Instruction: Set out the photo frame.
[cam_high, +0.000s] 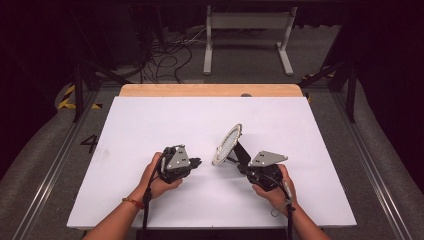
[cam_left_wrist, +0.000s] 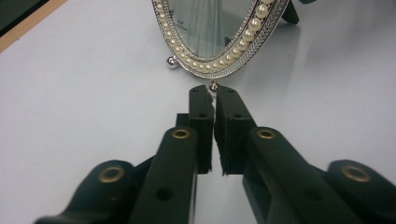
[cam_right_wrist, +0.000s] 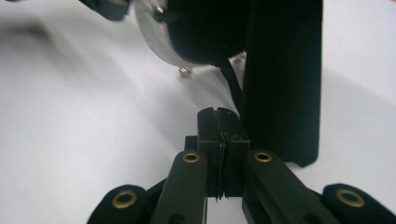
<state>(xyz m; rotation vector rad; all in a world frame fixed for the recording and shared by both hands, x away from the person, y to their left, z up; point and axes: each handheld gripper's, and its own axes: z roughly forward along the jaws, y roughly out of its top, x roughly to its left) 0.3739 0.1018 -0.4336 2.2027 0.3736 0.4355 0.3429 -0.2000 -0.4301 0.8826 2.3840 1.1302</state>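
Two hand-held grippers sit low over a white table (cam_high: 150, 125), seen from above. Near the middle of the frame stands an oval mirror (cam_high: 227, 144) with a pearl-beaded silver rim, tilted back on a black stand (cam_high: 243, 155). The left gripper (cam_high: 196, 162), at lower left of centre, points toward the mirror's face, its tips just short of the rim; its jaws are pressed together with nothing between them. The right gripper (cam_high: 246, 169), at lower right of centre, lies behind the mirror, right beside the stand. Its jaws are likewise clenched together and empty, as its own view shows.
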